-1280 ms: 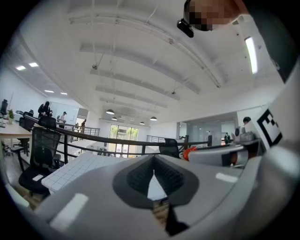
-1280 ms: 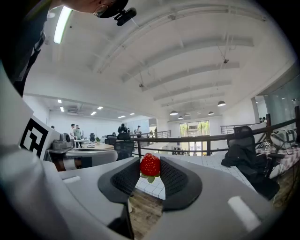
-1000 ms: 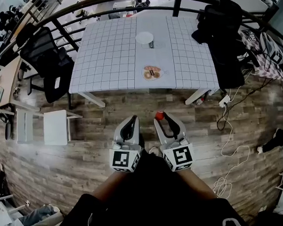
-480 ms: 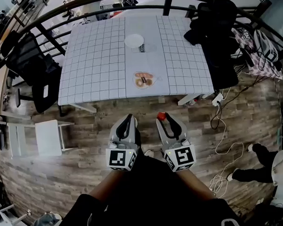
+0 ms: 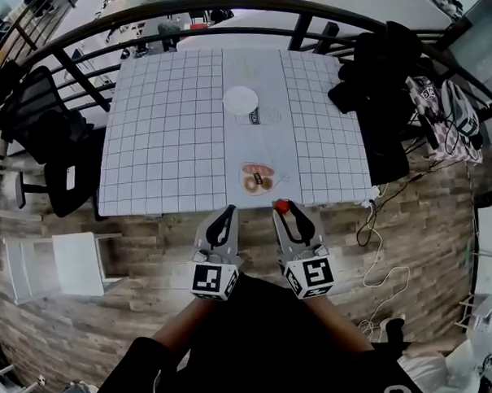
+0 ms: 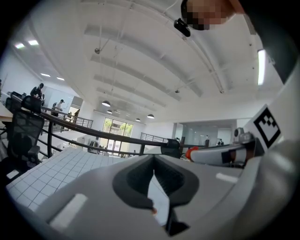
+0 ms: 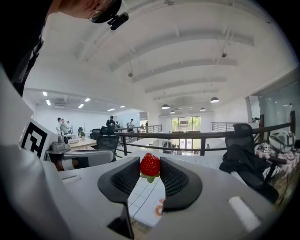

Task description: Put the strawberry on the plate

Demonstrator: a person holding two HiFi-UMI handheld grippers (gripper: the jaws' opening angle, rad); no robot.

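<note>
transport is the step in hand: the right tongs (image 7: 150,169) are clamped on the strawberry (image 7: 150,164), held at the counter's (image 5: 170,130) near edge, short of the patterned plate (image 5: 257,178). the left tongs (image 6: 153,164) are together and empty. next, i judge: reach forward over the plate, lower, then part the tongs.

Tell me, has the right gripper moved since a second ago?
Yes. The right gripper, shut on the strawberry, has advanced toward the table; its tips now reach the near edge.
</note>
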